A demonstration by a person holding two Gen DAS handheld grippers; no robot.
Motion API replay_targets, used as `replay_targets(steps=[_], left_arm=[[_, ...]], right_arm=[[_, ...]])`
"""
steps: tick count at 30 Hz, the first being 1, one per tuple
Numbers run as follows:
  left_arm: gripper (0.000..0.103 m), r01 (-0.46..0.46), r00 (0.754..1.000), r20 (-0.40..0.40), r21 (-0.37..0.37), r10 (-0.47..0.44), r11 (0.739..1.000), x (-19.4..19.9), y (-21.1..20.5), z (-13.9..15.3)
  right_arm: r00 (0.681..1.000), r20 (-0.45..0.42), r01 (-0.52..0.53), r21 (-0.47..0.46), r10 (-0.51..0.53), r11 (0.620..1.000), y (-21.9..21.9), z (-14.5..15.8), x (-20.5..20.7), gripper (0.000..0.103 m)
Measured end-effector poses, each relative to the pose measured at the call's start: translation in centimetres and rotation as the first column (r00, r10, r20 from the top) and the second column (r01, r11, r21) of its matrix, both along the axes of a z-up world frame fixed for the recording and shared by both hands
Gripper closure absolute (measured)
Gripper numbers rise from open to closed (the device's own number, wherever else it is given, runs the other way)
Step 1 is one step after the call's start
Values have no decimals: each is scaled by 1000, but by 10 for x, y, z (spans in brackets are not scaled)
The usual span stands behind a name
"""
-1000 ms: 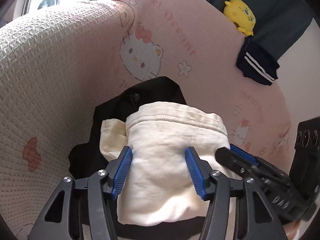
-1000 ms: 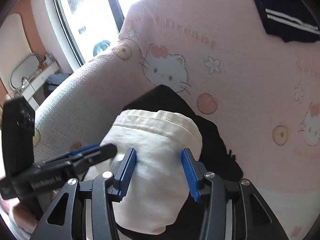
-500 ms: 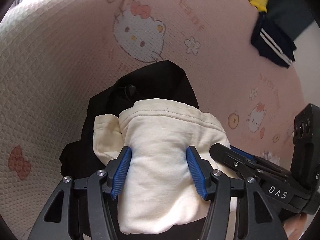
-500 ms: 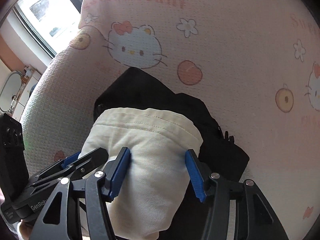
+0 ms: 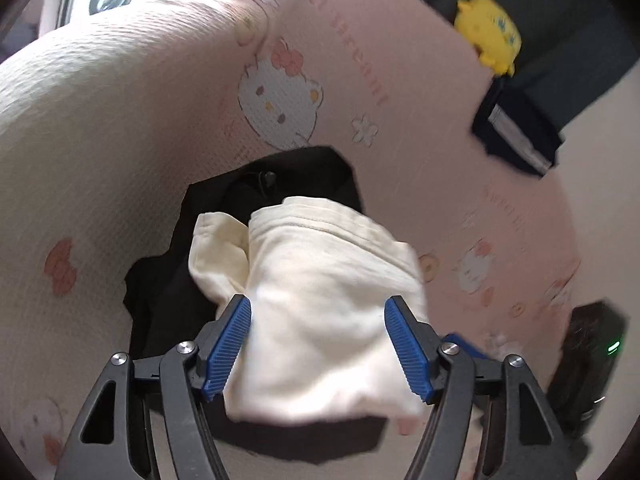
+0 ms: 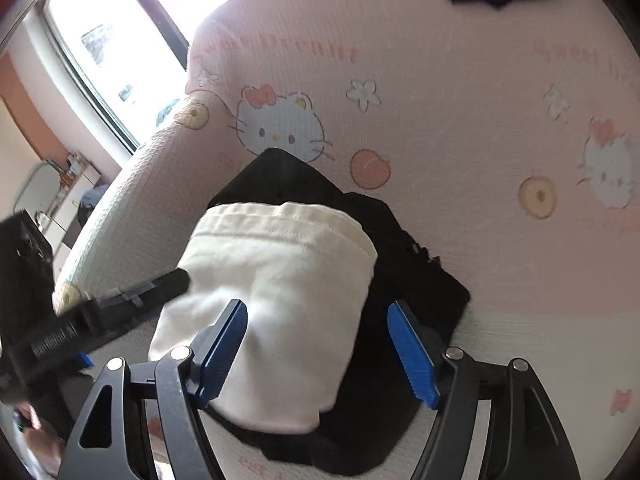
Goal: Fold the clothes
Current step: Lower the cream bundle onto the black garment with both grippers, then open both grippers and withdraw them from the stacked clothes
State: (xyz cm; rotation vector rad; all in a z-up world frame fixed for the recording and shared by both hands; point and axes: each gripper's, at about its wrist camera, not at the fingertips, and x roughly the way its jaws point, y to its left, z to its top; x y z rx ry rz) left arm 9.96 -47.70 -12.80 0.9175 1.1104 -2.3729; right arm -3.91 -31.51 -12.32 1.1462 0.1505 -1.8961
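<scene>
A folded cream garment (image 5: pixel 320 280) (image 6: pixel 280 280) lies on top of a folded black garment (image 5: pixel 160 288) (image 6: pixel 412 280) on a pink cartoon-cat sofa cover (image 5: pixel 360 80). My left gripper (image 5: pixel 318 336) straddles the near part of the cream garment. Its jaws are opening, and the blue pads (image 5: pixel 232 336) flank the cloth without squeezing it. My right gripper (image 6: pixel 316 352) is also opening over the same bundle. Its left pad (image 6: pixel 220 344) is at the cloth's edge and the right pad stands clear over the black garment. Each gripper shows at the side of the other's view.
A navy garment with white stripes (image 5: pixel 516 136) and a yellow plush toy (image 5: pixel 488 36) lie at the far right of the sofa. The sofa arm (image 6: pixel 132 216) rises on the left, with a bright window (image 6: pixel 120 40) behind it. Bare pink cover (image 6: pixel 520 260) stretches right.
Both grippers' jaws have widened, letting go of the cream garment, which now rests on the black one. Both views have drawn back slightly.
</scene>
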Motion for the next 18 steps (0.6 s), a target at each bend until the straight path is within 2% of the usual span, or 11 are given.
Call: replay_targets(steps=[3, 6, 7, 9, 11, 13, 15, 18], left_arm=[[35, 19, 999, -25, 2, -19, 1000, 13, 5, 5], [35, 66, 991, 124, -143, -48, 988, 6, 14, 1], [35, 74, 985, 168, -164, -46, 984, 3, 15, -4], [35, 96, 979, 196, -168, -62, 981, -2, 18, -15], [35, 106, 985, 149, -117, -88, 987, -5, 15, -26], [35, 48, 985, 167, -72, -36, 996, -4, 7, -34], [33, 16, 985, 172, -55, -6, 998, -1, 2, -36], [33, 13, 985, 174, -57, -3, 998, 4, 4, -31]], right_arm=[[996, -84, 3, 80, 4, 997, 0, -1, 12, 31], [996, -88, 34, 120, -24, 992, -4, -9, 10, 36], [996, -78, 53, 136, -43, 989, -6, -12, 7, 36], [992, -95, 99, 194, -82, 976, -10, -17, 3, 36], [984, -141, 141, 249, -108, 958, -13, -19, 3, 36], [986, -133, 127, 213, -100, 969, -12, -20, 5, 40], [994, -81, 87, 160, -75, 983, -8, -20, 5, 40], [995, 18, 95, 70, -96, 993, 1, -18, -1, 39]])
